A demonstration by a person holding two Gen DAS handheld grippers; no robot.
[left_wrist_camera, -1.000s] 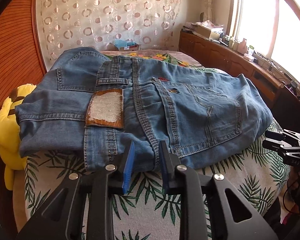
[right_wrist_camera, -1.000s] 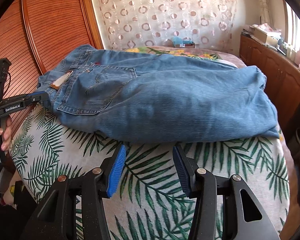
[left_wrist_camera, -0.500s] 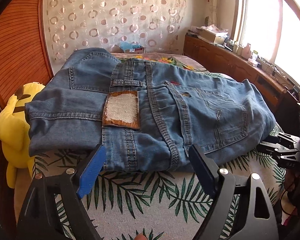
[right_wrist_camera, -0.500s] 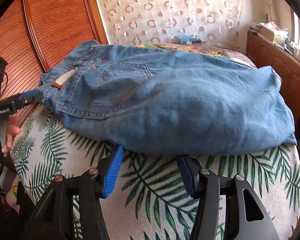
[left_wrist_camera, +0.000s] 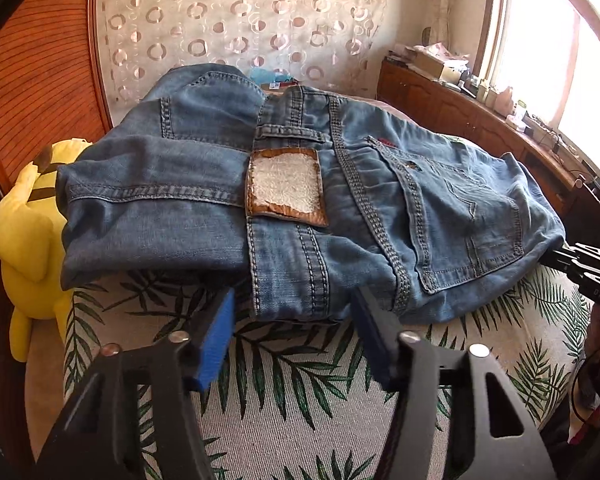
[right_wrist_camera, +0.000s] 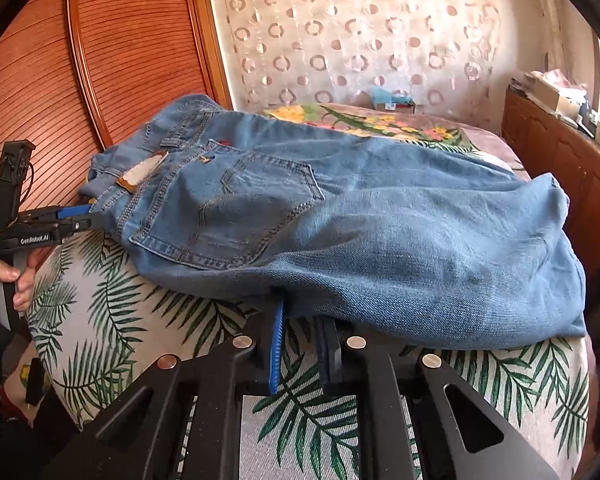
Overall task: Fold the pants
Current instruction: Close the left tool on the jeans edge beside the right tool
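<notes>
The blue jeans (left_wrist_camera: 380, 200) lie folded across the leaf-print bed cover (left_wrist_camera: 300, 380), back pocket and leather patch (left_wrist_camera: 286, 184) facing up. My left gripper (left_wrist_camera: 293, 300) straddles the near waistband edge. Its jaws are closing, the denim sits between them, and a gap still shows at each pad. In the right wrist view the jeans (right_wrist_camera: 380, 220) fill the middle. My right gripper (right_wrist_camera: 302, 312) is closing, its jaws close together. Its tips are tucked under the near folded edge, pinching the denim. The left gripper (right_wrist_camera: 88, 218) shows at the waistband, the right gripper (left_wrist_camera: 572, 264) at the jeans' right side.
A yellow plush toy (left_wrist_camera: 24, 232) leans at the bed's left side against the wooden wardrobe (right_wrist_camera: 120, 60). A low wooden cabinet (left_wrist_camera: 460, 108) with clutter runs under the window on the right. A hand (right_wrist_camera: 4, 280) holds the left gripper's handle. Bed cover (right_wrist_camera: 100, 300) lies bare nearest me.
My left jaws spread wide, then narrowed around the waistband edge as the gripper moved in and down. My right jaws went from wide apart to nearly together at the jeans' near edge.
</notes>
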